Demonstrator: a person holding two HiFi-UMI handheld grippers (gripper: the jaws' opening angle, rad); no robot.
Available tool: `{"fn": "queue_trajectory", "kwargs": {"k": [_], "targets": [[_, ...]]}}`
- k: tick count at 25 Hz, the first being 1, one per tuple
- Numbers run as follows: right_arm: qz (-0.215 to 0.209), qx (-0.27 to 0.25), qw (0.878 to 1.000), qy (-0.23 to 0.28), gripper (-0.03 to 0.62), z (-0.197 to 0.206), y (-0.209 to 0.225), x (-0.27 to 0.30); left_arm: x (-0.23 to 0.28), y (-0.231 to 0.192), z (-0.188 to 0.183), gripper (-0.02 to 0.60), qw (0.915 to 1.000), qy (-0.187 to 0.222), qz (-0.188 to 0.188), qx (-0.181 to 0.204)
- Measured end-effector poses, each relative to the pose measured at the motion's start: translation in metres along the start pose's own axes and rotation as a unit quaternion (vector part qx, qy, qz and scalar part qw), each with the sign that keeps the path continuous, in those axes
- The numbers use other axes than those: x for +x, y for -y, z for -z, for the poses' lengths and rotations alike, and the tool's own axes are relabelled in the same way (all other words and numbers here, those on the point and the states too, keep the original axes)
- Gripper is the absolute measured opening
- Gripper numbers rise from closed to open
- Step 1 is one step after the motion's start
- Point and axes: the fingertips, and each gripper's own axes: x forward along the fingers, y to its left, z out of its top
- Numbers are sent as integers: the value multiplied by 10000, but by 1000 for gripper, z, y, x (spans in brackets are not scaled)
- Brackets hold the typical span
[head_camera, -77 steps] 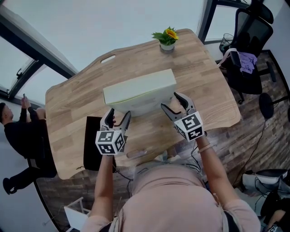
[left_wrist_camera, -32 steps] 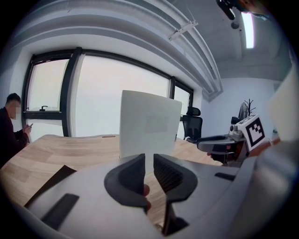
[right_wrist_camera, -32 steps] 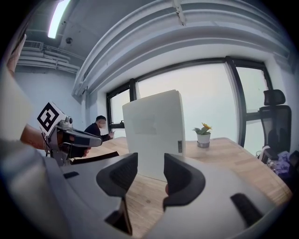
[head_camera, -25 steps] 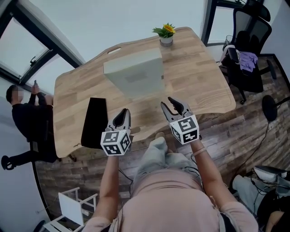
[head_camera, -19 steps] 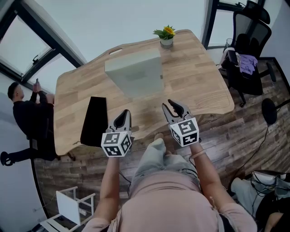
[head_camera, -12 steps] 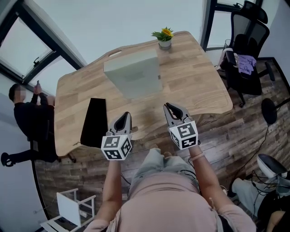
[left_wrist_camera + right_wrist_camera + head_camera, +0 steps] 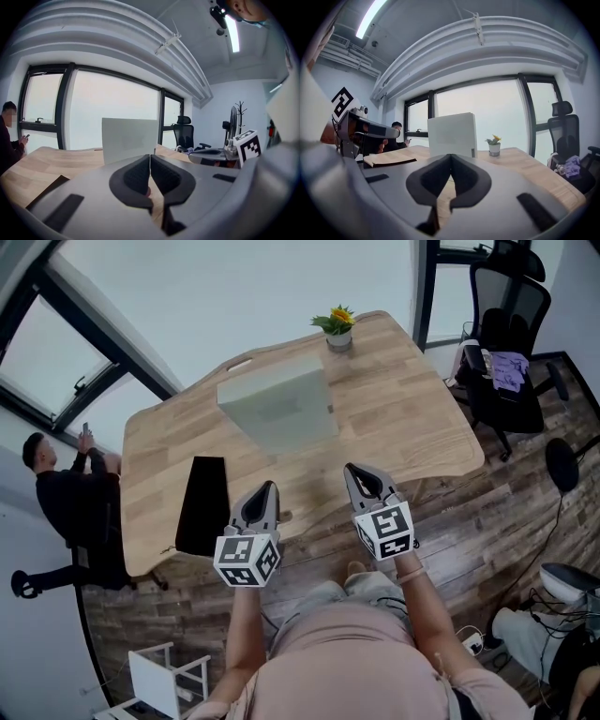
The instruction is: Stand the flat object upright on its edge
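The flat object is a pale grey-green box (image 7: pixel 277 409). It stands upright on its edge in the middle of the wooden table (image 7: pixel 412 418), with nothing touching it. Both gripper views show the box (image 7: pixel 129 139) (image 7: pixel 452 133) straight ahead and well beyond the jaws. My left gripper (image 7: pixel 267 488) hangs over the table's near edge, shut and empty, its pads together (image 7: pixel 150 157). My right gripper (image 7: pixel 361 472) is level with it on the right, also shut on nothing (image 7: pixel 450 157). Both are well short of the box.
A black flat mat (image 7: pixel 202 504) lies on the table's left near part. A potted yellow flower (image 7: pixel 337 326) stands at the far edge. An office chair (image 7: pixel 511 334) with purple cloth is at the right, and a person (image 7: pixel 66 493) by the window at the left.
Both grippers have drawn back from the box to the table's near edge as the person stepped away. The right jaws have closed. The box has stayed upright.
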Motion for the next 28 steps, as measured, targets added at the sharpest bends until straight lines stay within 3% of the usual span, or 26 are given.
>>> {"fn": "queue_trajectory", "kwargs": {"k": [7, 28], "targets": [[51, -383, 9992, 92, 0, -16, -19, -9, -17, 1, -9, 14, 9998, 203, 61, -43], [146, -542, 9978, 363, 0, -59, -60, -48, -81, 0, -37, 14, 9980, 622, 73, -61]]}}
